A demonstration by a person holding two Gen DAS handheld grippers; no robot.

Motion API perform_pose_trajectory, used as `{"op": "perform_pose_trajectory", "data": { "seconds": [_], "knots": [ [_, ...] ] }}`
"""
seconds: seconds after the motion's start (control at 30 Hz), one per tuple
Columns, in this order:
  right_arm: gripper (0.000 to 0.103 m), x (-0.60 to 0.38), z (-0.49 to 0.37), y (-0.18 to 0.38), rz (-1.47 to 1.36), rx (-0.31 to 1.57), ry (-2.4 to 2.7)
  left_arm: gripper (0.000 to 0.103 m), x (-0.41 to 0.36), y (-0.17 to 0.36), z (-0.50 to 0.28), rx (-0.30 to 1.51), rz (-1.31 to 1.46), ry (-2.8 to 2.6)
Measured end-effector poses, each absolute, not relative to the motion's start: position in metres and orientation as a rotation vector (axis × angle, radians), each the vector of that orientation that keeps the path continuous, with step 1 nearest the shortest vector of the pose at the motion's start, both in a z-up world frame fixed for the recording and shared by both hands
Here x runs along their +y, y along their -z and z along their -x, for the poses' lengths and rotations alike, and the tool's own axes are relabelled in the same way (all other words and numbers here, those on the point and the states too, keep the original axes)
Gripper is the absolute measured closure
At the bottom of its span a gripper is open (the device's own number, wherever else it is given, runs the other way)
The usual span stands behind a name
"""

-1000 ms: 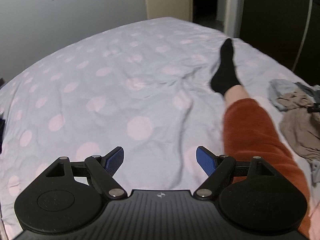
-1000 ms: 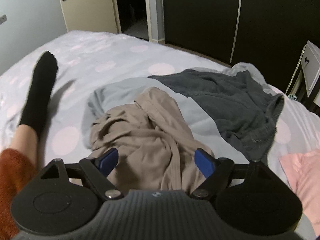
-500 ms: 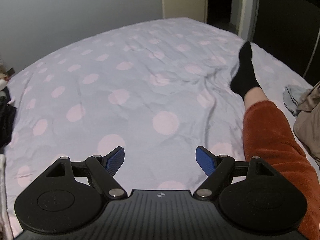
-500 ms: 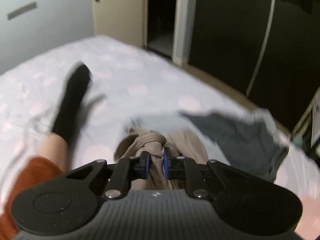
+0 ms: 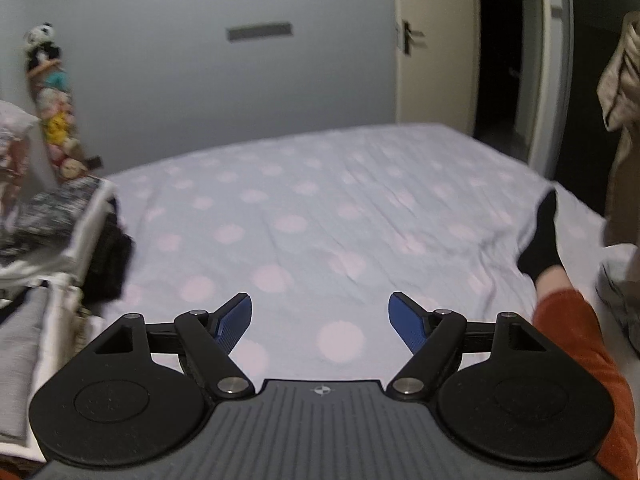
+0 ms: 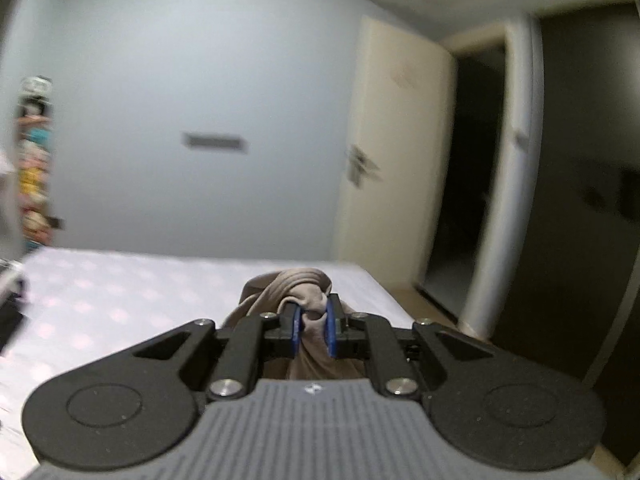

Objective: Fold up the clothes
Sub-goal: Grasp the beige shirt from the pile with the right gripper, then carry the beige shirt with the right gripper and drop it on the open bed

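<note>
My right gripper is shut on a bunched fold of a beige garment and holds it raised above the bed. The same beige garment hangs at the far right of the left wrist view. My left gripper is open and empty, low over the lilac bed cover with pink dots.
A person's leg in a black sock and rust trousers lies on the bed at right. Stacked folded clothes and a white shelf stand at left. Soft toys hang on the wall. A cream door stands open beyond the bed.
My right gripper shut on the beige garment and lifted it off the pile, swinging up and left. My left gripper stayed open and turned left, towards the shelf.
</note>
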State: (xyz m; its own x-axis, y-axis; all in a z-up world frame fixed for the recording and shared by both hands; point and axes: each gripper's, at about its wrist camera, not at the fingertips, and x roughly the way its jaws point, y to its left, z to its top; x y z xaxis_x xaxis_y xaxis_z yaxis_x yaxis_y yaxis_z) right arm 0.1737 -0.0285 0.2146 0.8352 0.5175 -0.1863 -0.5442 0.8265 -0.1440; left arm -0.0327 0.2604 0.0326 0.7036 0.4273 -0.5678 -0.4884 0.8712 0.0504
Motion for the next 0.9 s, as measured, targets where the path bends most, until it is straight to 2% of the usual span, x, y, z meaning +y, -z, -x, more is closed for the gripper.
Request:
{"op": "perform_pose_trajectory", "data": {
  "seconds": [0.23, 0.37, 0.53, 0.7, 0.9],
  "knots": [
    [0.089, 0.059, -0.093, -0.277, 0.169, -0.01, -0.85, 0.014, 0.29, -0.073, 0.091, 0.507, 0.103, -0.629],
    [0.089, 0.101, -0.07, -0.255, 0.181, 0.048, -0.966, 0.014, 0.307, -0.079, 0.115, 0.515, 0.099, -0.687],
    [0.089, 0.147, -0.073, -0.162, 0.207, 0.285, -1.068, 0.014, 0.325, -0.061, 0.133, 0.587, 0.111, -0.736],
    [0.089, 0.156, -0.078, -0.031, 0.253, 0.555, -1.089, 0.014, 0.339, -0.025, 0.134, 0.67, 0.182, -0.727],
    [0.088, 0.16, -0.056, 0.081, 0.288, 0.833, -1.07, 0.014, 0.338, 0.018, 0.123, 0.765, 0.254, -0.677]
  ]
}}
